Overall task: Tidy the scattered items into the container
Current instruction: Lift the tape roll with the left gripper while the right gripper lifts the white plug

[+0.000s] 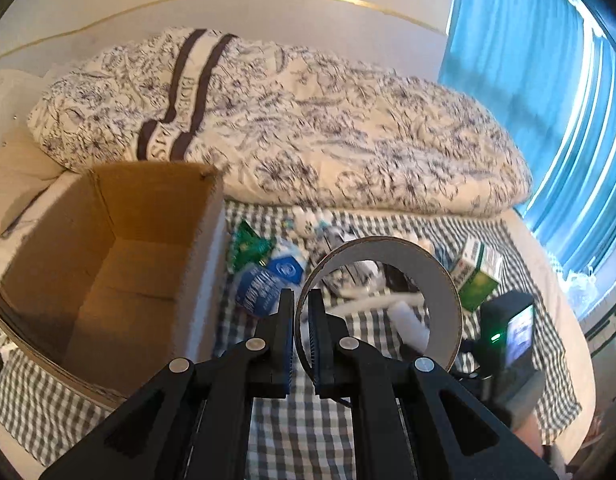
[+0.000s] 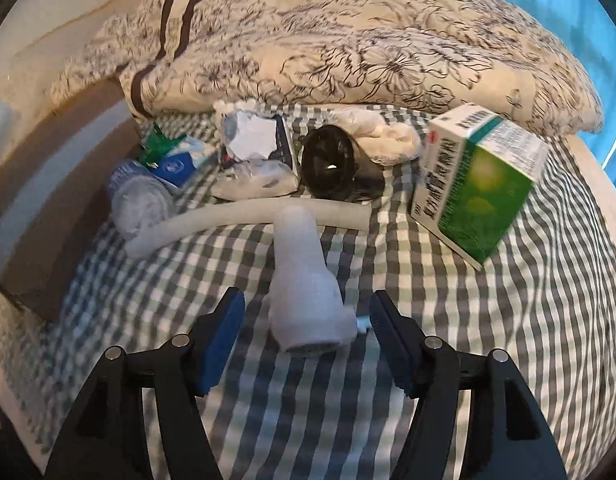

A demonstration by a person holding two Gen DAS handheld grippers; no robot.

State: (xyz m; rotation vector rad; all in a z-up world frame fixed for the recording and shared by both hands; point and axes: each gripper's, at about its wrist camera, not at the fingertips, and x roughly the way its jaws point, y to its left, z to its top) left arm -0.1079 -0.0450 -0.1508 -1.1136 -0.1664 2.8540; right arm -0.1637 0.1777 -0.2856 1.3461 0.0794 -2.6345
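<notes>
My left gripper (image 1: 302, 300) is shut on a roll of tape (image 1: 439, 276), held upright above the checked bedsheet, just right of the open cardboard box (image 1: 120, 256). My right gripper (image 2: 307, 308) is open over the sheet, its jaws on either side of a white foam-wrapped bottle (image 2: 304, 280). Beyond it lie a white foam tube (image 2: 244, 220), a black jar (image 2: 329, 168), a green and white medicine box (image 2: 479, 184), a crumpled blue packet (image 2: 144, 196), a torn packet (image 2: 260, 148) and white cloth (image 2: 383, 136).
A flower-print duvet (image 1: 308, 128) lies rolled along the back of the bed. A blue curtain (image 1: 547, 80) hangs at the right. The right hand-held gripper's body (image 1: 507, 332) shows to the right of the tape. The box wall (image 2: 36, 200) stands at the left.
</notes>
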